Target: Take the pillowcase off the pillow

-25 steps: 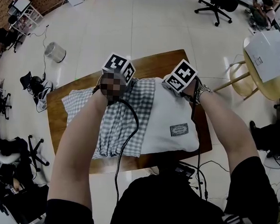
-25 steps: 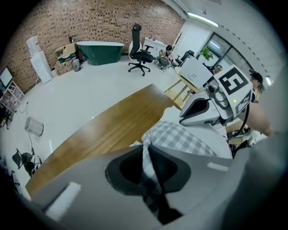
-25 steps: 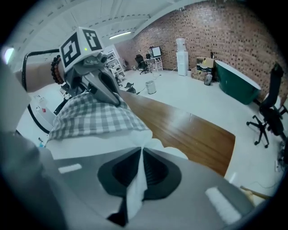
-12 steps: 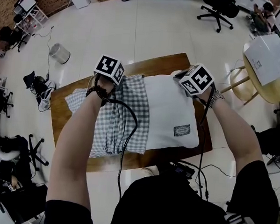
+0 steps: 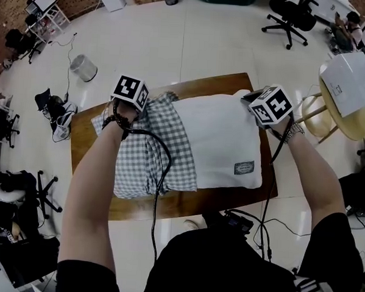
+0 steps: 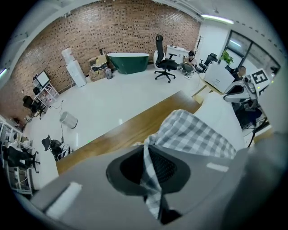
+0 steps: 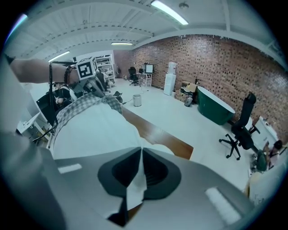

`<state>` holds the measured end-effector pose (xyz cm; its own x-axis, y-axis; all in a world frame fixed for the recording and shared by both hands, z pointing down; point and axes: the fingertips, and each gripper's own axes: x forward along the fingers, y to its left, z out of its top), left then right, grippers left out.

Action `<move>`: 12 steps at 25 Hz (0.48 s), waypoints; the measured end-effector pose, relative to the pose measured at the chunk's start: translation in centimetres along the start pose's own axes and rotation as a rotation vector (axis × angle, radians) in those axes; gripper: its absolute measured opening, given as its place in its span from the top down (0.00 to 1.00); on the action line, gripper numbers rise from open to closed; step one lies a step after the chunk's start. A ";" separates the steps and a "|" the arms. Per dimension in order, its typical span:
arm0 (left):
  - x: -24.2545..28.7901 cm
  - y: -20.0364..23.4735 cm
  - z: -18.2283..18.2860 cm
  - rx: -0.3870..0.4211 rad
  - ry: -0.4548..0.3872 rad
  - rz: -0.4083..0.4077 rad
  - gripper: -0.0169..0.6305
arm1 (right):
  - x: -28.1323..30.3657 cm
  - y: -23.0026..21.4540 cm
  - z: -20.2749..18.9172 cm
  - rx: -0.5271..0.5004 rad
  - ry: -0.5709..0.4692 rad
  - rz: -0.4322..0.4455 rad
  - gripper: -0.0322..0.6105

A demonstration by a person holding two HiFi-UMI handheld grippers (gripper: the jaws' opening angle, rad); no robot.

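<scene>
While the left gripper (image 6: 146,148), jaws clamped on the checked pillowcase (image 5: 152,147), has dragged it toward the left end of the table (image 5: 186,200) and the right gripper (image 7: 140,150) pinches a corner of the pillow (image 5: 222,141), more white shows: removal well advanced.

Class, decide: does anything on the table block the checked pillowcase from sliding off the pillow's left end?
Nothing visible does. The left gripper is shut on the pillowcase, the right gripper on a corner of the pillow, and only bare table lies beyond the bunched cloth.

Left gripper (image 5: 136,102), upper left of centre, points steeply down, jaws pinched on the pillowcase (image 5: 150,148); right gripper (image 5: 262,110), upper right, jaws pinched on the pillow (image 5: 222,138).
</scene>
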<state>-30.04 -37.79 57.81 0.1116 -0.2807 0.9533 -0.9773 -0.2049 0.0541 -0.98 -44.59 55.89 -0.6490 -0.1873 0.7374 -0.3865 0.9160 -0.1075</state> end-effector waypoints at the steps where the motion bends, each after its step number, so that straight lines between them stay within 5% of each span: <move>1: -0.3 0.6 -0.5 -0.011 -0.002 0.007 0.95 | -0.1 -0.1 -0.1 0.003 0.001 -0.006 0.94; 12: -2.2 3.5 -4.0 -0.084 -0.033 0.028 0.95 | 0.3 -0.7 -0.6 -0.002 0.018 -0.081 0.94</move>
<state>-34.40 -34.18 57.06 0.0884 -0.3159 0.9447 -0.9916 -0.1174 0.0535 -0.47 -45.06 56.61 -0.6036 -0.2544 0.7556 -0.4358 0.8989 -0.0454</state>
